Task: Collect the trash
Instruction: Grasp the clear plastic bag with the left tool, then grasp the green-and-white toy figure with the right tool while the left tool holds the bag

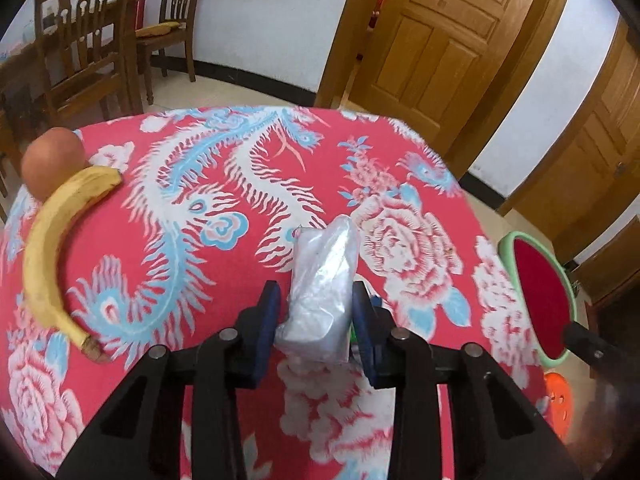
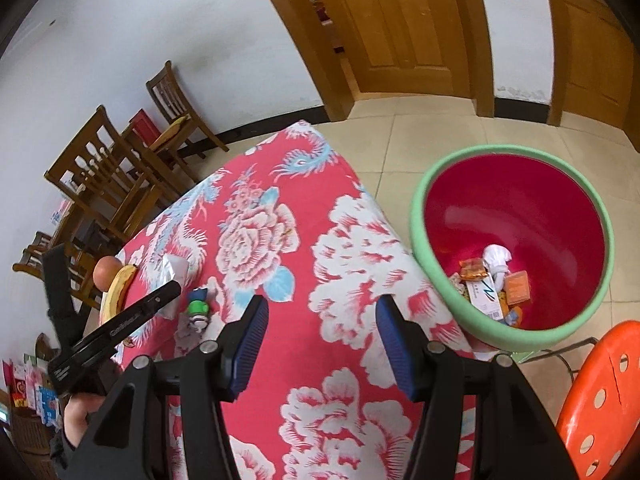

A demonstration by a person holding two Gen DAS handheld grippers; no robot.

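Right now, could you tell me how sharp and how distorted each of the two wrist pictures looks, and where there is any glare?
Left wrist view: heavy fisheye bending of the door, dark corners, and the plastic bag between the fingers looks slightly soft. Right wrist view: the same curved edges, but crisper; a pale sheen lies on the inner wall of the bin, and daylight is even with only faint shadows.

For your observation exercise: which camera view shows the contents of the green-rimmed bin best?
The right wrist view: it looks down into the bin at the wrappers. The left wrist view shows only its rim and red inside.
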